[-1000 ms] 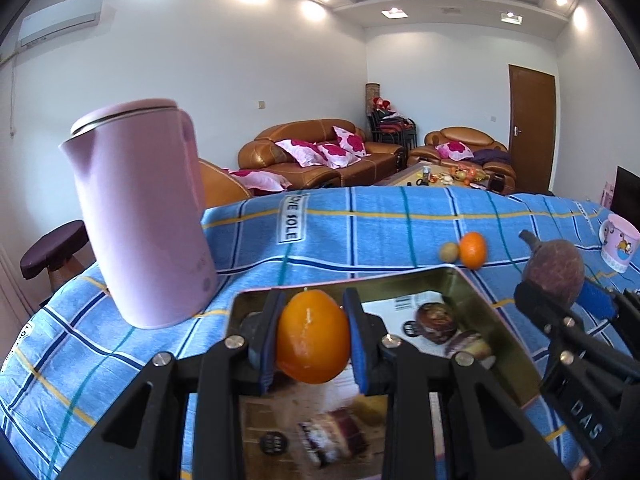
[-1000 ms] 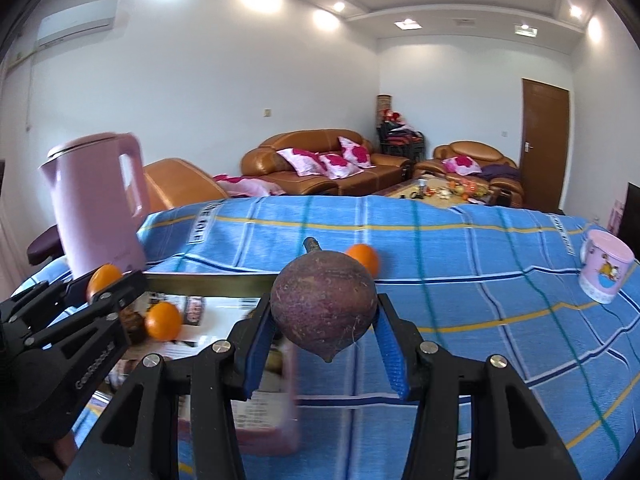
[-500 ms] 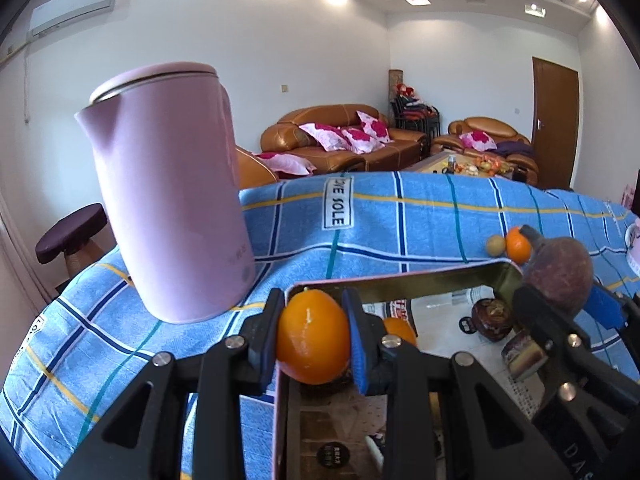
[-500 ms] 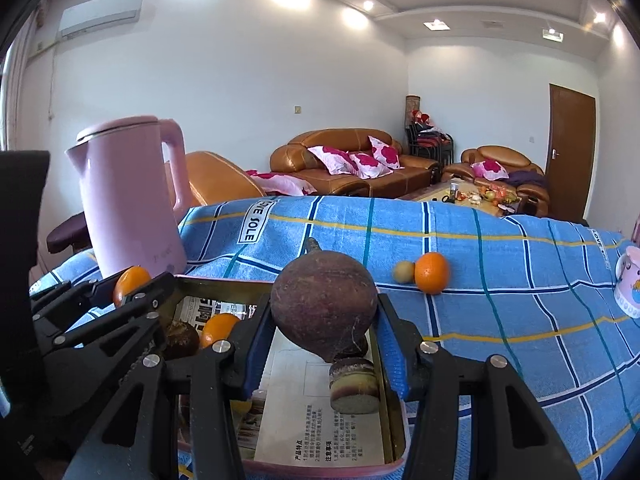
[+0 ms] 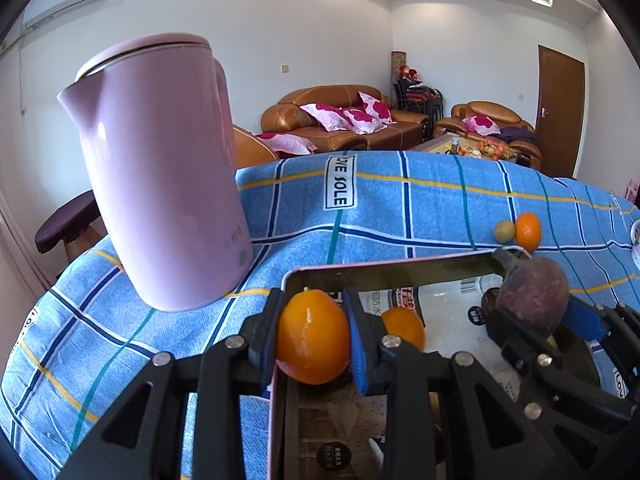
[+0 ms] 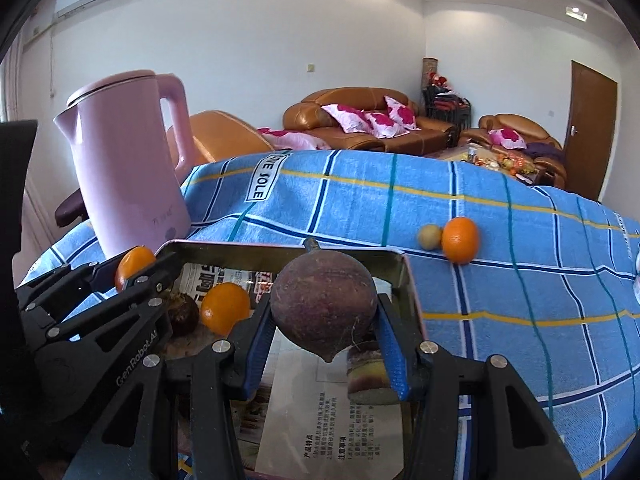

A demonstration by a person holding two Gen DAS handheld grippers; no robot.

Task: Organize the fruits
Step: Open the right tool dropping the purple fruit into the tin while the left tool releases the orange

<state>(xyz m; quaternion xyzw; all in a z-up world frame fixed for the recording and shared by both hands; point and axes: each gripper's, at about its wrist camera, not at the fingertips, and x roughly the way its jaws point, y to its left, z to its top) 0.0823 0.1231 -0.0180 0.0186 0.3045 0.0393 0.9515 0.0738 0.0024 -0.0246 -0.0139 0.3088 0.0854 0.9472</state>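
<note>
My left gripper (image 5: pixel 313 336) is shut on an orange (image 5: pixel 313 342) and holds it over the left rim of the metal tray (image 5: pixel 392 274). My right gripper (image 6: pixel 324 322) is shut on a round dark purple fruit (image 6: pixel 324 314) above the tray (image 6: pixel 408 292); it also shows in the left wrist view (image 5: pixel 534 294). In the tray lie another orange (image 6: pixel 225 308), a dark fruit (image 6: pixel 183 314) and a cut fruit piece (image 6: pixel 368 376) on newspaper. A loose orange (image 6: pixel 460 239) and a small tan fruit (image 6: pixel 429 236) sit on the blue tablecloth beyond the tray.
A tall pink kettle (image 5: pixel 160 168) stands on the cloth just left of the tray, also in the right wrist view (image 6: pixel 128 160). The checked tablecloth (image 6: pixel 520 280) stretches to the right. Sofas stand behind the table.
Both grippers moved left over the tray, still holding their fruits. The kettle has come closer in the left wrist view.
</note>
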